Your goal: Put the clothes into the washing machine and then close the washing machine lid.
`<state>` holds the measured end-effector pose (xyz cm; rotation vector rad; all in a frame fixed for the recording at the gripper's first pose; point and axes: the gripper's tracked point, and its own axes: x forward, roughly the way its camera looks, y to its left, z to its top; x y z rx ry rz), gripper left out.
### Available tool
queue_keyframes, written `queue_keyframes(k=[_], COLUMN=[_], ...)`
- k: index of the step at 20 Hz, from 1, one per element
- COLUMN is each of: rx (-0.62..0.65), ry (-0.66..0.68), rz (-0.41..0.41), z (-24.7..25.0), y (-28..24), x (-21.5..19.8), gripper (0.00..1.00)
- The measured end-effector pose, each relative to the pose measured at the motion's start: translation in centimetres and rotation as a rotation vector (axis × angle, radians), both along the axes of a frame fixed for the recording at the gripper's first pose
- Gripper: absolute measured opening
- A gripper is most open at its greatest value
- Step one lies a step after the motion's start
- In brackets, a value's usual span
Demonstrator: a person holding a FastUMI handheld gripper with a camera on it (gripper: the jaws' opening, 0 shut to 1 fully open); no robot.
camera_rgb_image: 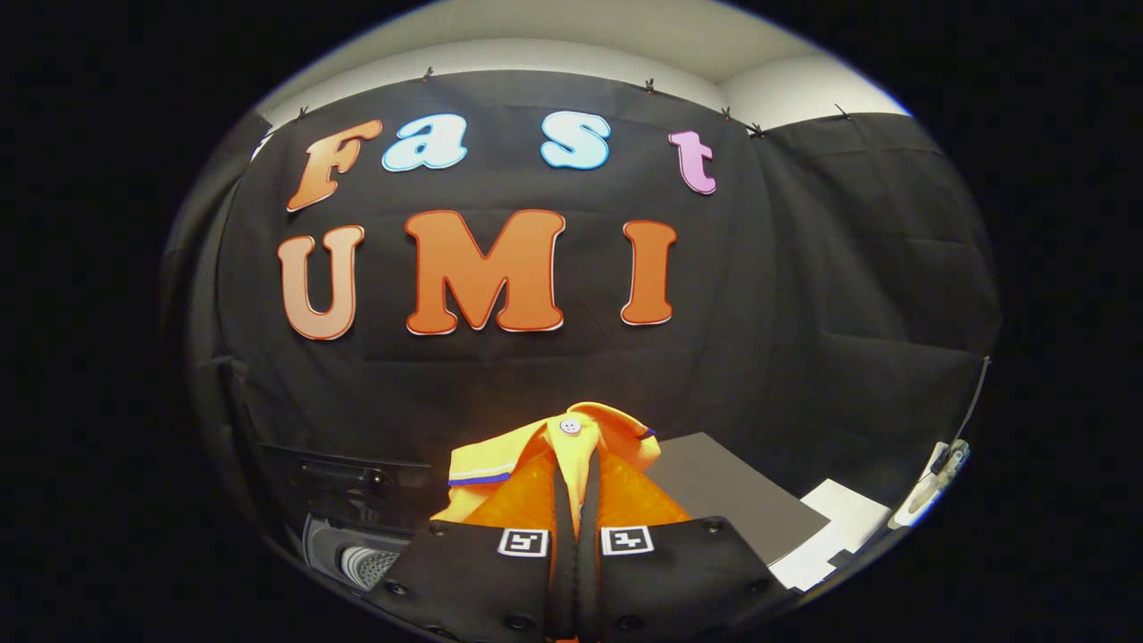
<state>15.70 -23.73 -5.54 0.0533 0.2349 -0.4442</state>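
My gripper (576,500) is shut on a yellow-orange shirt (571,451), whose collar with a white button and blue-striped trim bunches up between and above the two fingers. The garment is lifted off any surface and hangs in front of the black booth wall. Below and to the left of the fingers sits the washing machine (357,549), with a dark top panel and a grey ribbed part of its opening showing. Whether its lid is up I cannot make out.
A grey flat panel (723,496) lies just right of the shirt. Beyond it are white sheets (839,527), and a thin cable with a small fitting (946,464) hangs at the far right.
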Motion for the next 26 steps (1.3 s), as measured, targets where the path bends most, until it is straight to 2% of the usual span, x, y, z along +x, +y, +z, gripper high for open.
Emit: queue_keyframes(k=[6,10,13,16,19,26], rx=[-0.090,-0.138,-0.129,-0.124,-0.111,-0.072], ry=[0.019,-0.008,-0.015,-0.013,0.013,0.034], rz=[0.087,0.094,0.094,0.108,0.132,0.185], z=[2.9,5.6,6.6,5.4,2.2,-5.1], y=[7.2,13.3,18.2,22.6,25.8,31.1], x=[-0.1,2.2,4.5,7.3,9.4,11.8], gripper=[0.08,0.08,0.08,0.08,0.08,0.08])
